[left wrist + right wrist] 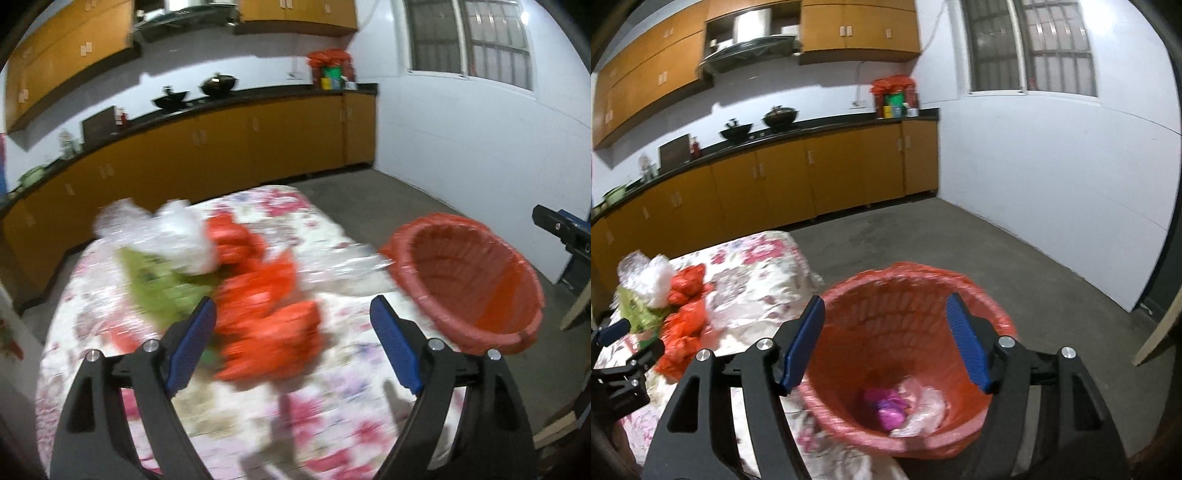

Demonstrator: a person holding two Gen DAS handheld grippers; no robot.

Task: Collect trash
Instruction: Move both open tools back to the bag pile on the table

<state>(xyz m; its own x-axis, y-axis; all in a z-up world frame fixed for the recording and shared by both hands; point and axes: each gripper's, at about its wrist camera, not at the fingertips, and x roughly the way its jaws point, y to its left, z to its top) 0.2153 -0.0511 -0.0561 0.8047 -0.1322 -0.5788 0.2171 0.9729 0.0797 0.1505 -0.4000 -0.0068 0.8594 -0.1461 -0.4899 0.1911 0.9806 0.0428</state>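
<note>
A pile of trash lies on the floral-cloth table (332,406): crumpled red plastic bags (266,325), a green wrapper (159,284) and a clear white bag (170,232). My left gripper (293,308) stands open just in front of the red bags, with nothing pressed between its pads. A red-lined basket (469,280) sits at the table's right edge. In the right wrist view my right gripper (885,304) hangs open over the basket (923,273), which holds a pink-purple wrapper (886,406) and clear plastic (923,410). The left gripper (631,341) shows at the far left by the red bags (683,332).
A long counter with orange cabinets (775,177) runs along the back wall, with woks (737,131) on top. Bare grey floor (960,243) lies beyond the table, up to a white wall (1052,184). A pale board (1160,325) leans at the right.
</note>
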